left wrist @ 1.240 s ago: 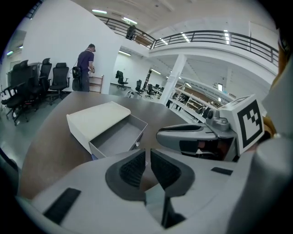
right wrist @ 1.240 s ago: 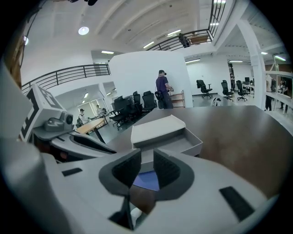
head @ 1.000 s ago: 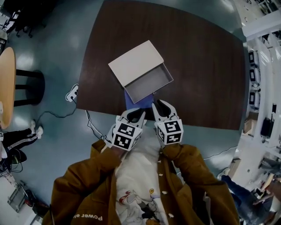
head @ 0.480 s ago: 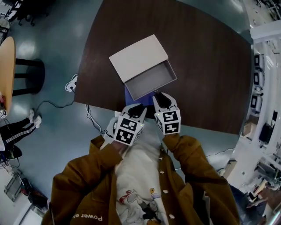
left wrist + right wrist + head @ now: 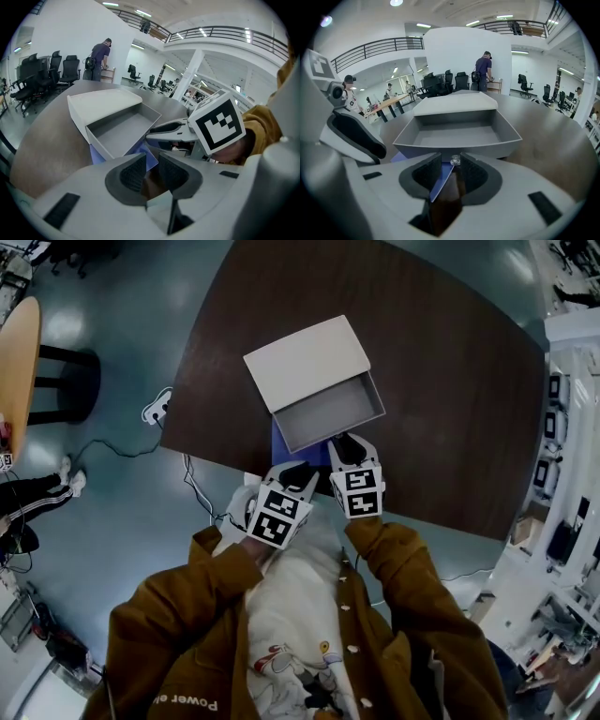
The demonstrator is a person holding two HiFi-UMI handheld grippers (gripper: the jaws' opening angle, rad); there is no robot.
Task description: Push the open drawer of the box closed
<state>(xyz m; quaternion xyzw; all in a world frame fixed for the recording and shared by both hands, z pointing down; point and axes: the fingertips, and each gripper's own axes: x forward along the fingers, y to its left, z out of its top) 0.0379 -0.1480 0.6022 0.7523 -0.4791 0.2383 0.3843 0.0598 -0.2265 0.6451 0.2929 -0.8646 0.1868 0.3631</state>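
**Open drawer waits for a shove, both grippers poised at its front**

The grey drawer [image 5: 333,413] stands pulled well out of its pale box [image 5: 307,362], empty, with its front wall toward the person. A small shiny knob [image 5: 454,161] sits at the middle of that wall. The box rests near the close edge of a dark wooden table [image 5: 450,381], and a blue sheet [image 5: 298,448] lies flat under the drawer's front and pokes out toward the table edge.

The right gripper [image 5: 349,444] is aimed squarely at the drawer front. Its jaws have just been opening and now stand spread, with the knob at the mouth of the gap and neither pad pressing on it. The left gripper [image 5: 296,472] hangs just beside it over the blue sheet, a little further from the drawer, its jaws slightly parted with nothing between them.

The box looks like thin card or light board. It is probably light, fairly stiff along its edges and liable to bow in the middle of a panel. An empty drawer should slide with little force. The likelier trouble is the whole box skating across the smooth tabletop, or riding on the loose sheet, instead of the drawer going in.

The best place to push appears to be the front wall, low and central around the knob, pressed square so the drawer does not jam askew.
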